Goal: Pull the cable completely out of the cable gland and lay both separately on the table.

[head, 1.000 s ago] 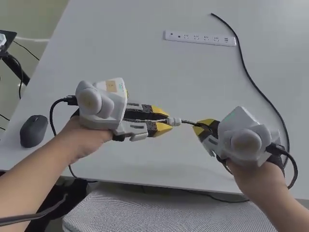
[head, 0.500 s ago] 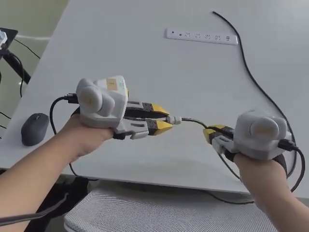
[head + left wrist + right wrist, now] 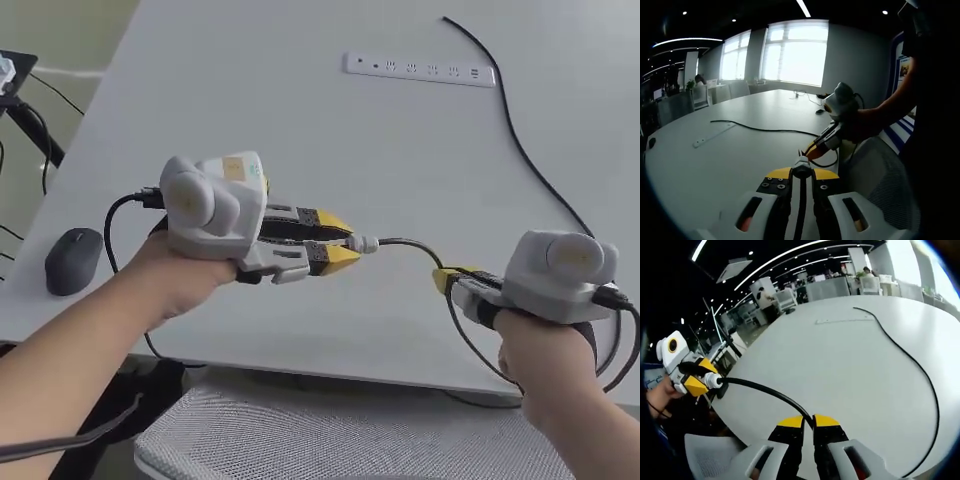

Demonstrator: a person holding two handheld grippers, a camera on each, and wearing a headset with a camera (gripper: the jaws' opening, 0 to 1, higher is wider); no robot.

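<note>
In the head view my left gripper (image 3: pixel 340 246) is shut on the small white cable gland (image 3: pixel 362 243), held above the table's near edge. A black cable (image 3: pixel 410 245) leaves the gland and arcs rightwards into my right gripper (image 3: pixel 447 281), which is shut on it. The left gripper view has the gland (image 3: pixel 802 164) pinched between the yellow jaw tips of the left gripper (image 3: pixel 802 173), with the right gripper (image 3: pixel 815 149) beyond it. Seen from the right gripper (image 3: pixel 808 421), the cable (image 3: pixel 765 390) curves up to the gland (image 3: pixel 715 381).
A white power strip (image 3: pixel 420 70) lies at the table's far side, and its black cord (image 3: pixel 530 170) runs down the right side. A dark mouse (image 3: pixel 72 262) sits at the left edge. A mesh chair (image 3: pixel 300 440) stands below the white table (image 3: pixel 300 130).
My right gripper has moved right and down, away from the left one, and a longer stretch of cable now spans between them. The left gripper has hardly moved.
</note>
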